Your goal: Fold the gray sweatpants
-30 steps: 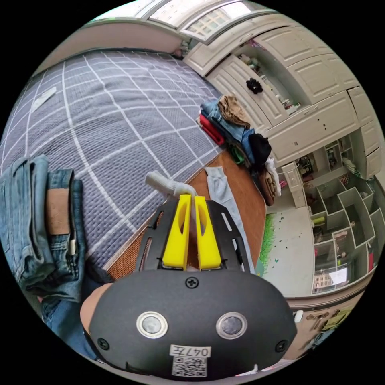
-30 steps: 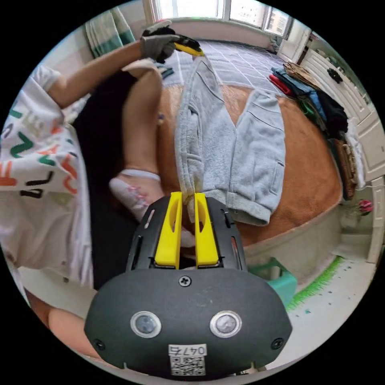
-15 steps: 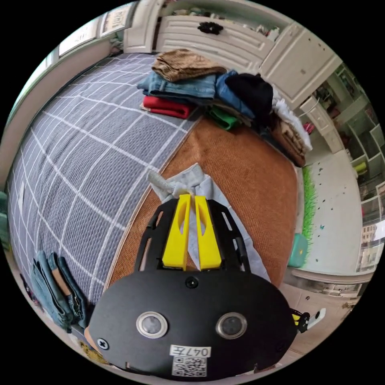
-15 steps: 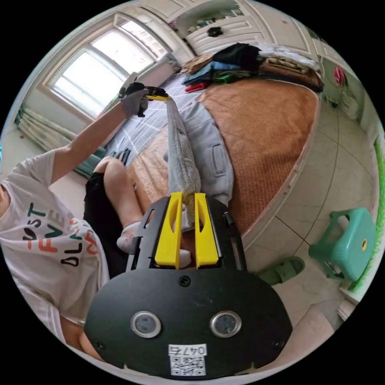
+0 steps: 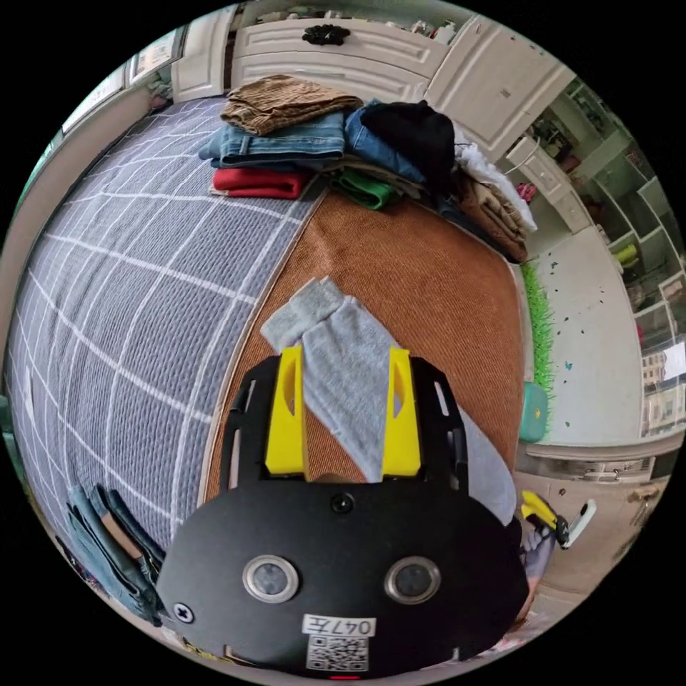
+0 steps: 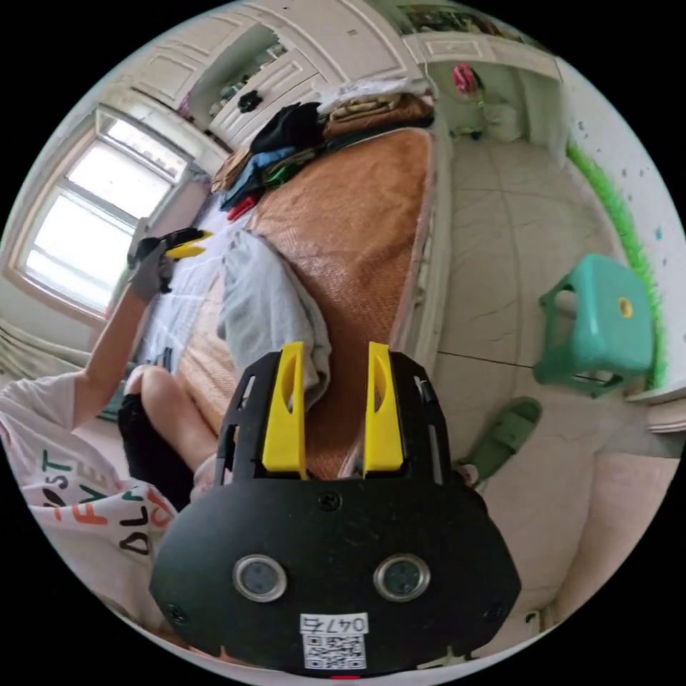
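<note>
Right now I'm holding both tongs with their jaws spread wide and gripping nothing: the left gripper (image 5: 344, 411) is hovering over the gray sweatpants (image 5: 343, 364), the right gripper (image 6: 333, 407) at their other end. The sweatpants are lying in a narrow strip on the brown mat (image 5: 429, 286) (beside the gray checked blanket (image 5: 136, 286)), with a clothes pile (image 5: 343, 143) sitting beyond.

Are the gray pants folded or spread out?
Folded: the gray sweatpants lie as one narrow strip on the brown woven mat, one leg over the other.
</note>
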Demonstrator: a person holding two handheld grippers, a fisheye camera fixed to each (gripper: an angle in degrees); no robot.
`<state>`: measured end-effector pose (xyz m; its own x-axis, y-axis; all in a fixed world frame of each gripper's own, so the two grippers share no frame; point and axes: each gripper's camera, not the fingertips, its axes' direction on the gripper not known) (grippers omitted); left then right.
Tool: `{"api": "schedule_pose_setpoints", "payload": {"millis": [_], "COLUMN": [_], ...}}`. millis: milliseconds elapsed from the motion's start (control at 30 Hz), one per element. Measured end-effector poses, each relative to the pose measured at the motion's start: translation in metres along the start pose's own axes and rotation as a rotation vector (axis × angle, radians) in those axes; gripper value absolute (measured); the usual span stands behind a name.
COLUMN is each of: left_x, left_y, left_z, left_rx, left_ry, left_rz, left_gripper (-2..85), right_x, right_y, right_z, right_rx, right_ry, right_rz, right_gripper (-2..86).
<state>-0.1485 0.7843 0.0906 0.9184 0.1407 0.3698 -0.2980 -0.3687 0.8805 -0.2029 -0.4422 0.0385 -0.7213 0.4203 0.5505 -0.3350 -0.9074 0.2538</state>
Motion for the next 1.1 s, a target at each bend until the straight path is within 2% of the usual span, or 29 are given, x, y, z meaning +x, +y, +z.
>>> {"api": "schedule_pose_setpoints", "payload": {"millis": [67,167,233,333,400,467,500,567,633,767,933,1033,1100], "left_x": [-0.02,-0.044,-0.066,-0.106,-0.129,-0.149,-0.161,-0.179,-0.203,-0.226,-0.261,-0.276,-0.281], "left_y": [0.03,0.065,0.08,0.085,0.087,0.091,0.093,0.092,0.088,0.091,0.112,0.121,0.124], "left_z": [-0.001,0.016,0.031,0.052,0.066,0.079,0.084,0.09,0.097,0.11,0.126,0.134,0.137], "left_rx": [-0.015,-0.091,-0.104,-0.096,-0.098,-0.09,-0.073,-0.033,0.034,0.069,0.036,0.03,0.028], "left_ry": [0.068,0.141,0.148,0.223,0.293,0.355,0.383,0.416,0.466,0.483,0.497,0.54,0.566], "left_rz": [0.021,0.045,0.019,-0.058,-0.102,-0.131,-0.146,-0.166,-0.217,-0.247,-0.321,-0.358,-0.368], "left_gripper": [14.5,14.0,14.0,14.2,14.3,14.4,14.7,15.2,15.9,16.2,16.2,16.2,16.3], "right_x": [-0.032,-0.098,-0.13,-0.11,-0.091,-0.091,-0.103,-0.133,-0.183,-0.271,-0.355,-0.362,-0.36], "right_y": [0.003,0.002,-0.007,-0.028,-0.04,-0.045,-0.047,-0.043,-0.037,-0.023,0.0,0.009,0.012], "right_z": [-0.009,0.004,0.026,0.052,0.084,0.081,0.07,0.045,0.03,0.075,0.177,0.213,0.214], "right_rx": [-0.001,-0.051,-0.076,-0.02,-0.164,-0.172,-0.165,-0.069,0.018,-0.043,-0.156,-0.234,-0.239], "right_ry": [0.053,-0.004,0.159,0.307,0.295,0.279,0.343,0.396,0.338,0.196,0.351,0.501,0.471], "right_rz": [-0.076,-0.231,-0.287,-0.174,-0.13,-0.107,-0.117,-0.136,-0.216,-0.461,-0.787,-0.874,-0.893], "right_gripper": [6.1,4.8,3.7,2.2,2.1,2.2,2.4,2.2,3.1,5.8,7.6,5.8,2.7]}}
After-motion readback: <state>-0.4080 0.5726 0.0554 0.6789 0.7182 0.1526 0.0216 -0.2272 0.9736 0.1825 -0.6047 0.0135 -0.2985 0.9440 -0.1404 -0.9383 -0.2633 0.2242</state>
